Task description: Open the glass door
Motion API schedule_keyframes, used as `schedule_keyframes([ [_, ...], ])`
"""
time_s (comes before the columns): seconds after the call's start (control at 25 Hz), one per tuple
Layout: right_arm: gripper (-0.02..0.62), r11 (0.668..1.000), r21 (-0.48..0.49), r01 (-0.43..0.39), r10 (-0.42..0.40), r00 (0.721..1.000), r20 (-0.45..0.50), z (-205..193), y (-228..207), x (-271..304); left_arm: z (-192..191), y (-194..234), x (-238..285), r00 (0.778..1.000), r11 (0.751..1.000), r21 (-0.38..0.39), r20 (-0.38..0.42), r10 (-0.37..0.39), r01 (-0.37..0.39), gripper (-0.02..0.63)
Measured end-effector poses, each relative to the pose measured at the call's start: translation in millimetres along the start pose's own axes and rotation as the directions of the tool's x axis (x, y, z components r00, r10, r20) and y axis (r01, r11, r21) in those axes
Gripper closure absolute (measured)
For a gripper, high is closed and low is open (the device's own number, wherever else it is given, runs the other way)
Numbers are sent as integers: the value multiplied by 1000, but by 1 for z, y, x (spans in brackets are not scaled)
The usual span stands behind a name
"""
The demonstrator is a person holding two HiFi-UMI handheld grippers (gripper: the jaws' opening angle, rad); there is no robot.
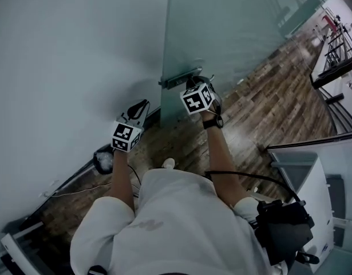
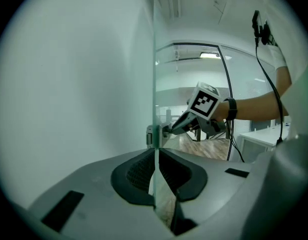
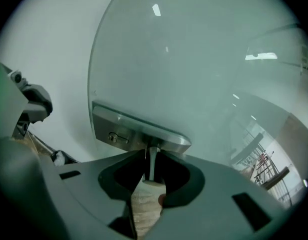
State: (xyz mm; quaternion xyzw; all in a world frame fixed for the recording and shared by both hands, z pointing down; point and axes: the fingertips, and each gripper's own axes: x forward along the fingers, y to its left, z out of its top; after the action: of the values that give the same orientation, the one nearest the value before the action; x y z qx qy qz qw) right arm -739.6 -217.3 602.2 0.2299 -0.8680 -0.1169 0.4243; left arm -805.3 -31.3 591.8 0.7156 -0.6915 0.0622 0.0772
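Note:
The glass door [image 1: 221,33] stands ahead, its free edge next to the white wall [image 1: 67,67]. A metal lock plate [image 1: 178,78] with a lever handle sits low near that edge. My left gripper [image 1: 139,109] is shut on the door's thin edge [image 2: 155,74], which runs upright between the pads of the left gripper [image 2: 156,156]. My right gripper [image 1: 190,85] is at the lock plate [image 3: 133,131]. The handle [image 3: 152,156] stands between the right gripper's [image 3: 151,166] jaws, with dark gaps on both sides. The right gripper [image 2: 174,129] also shows beyond the glass edge.
Wooden floor [image 1: 261,102] runs beyond the door. A dark bundle with cables [image 1: 103,160] lies at the wall's foot on the left. A white cabinet [image 1: 307,182] stands to the right, and black racks [image 1: 336,56] at the far right.

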Motion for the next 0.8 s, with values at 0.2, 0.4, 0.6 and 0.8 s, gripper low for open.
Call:
schedule_keyframes([
  [0.2,497,998,61,-35,33,999,19,6,-2,24,-29,-25,-7,999,1000,-22,-41,-4,3,577],
  [0.4,499,993,110,-52,54,998,-13,2,-5,47,-64,-57,2,995,994,-85,-75,-67,61,577],
  [0.6,499,989,149,1,-22,990,140,16,-8,-2,-14,-90,-17,994,992,-73,-40,-105,102,577],
  [0.8,545,913,403,-63,-95,928,361,-32,-28,-122,65,-141,15,987,988,6,50,-155,155,577],
])
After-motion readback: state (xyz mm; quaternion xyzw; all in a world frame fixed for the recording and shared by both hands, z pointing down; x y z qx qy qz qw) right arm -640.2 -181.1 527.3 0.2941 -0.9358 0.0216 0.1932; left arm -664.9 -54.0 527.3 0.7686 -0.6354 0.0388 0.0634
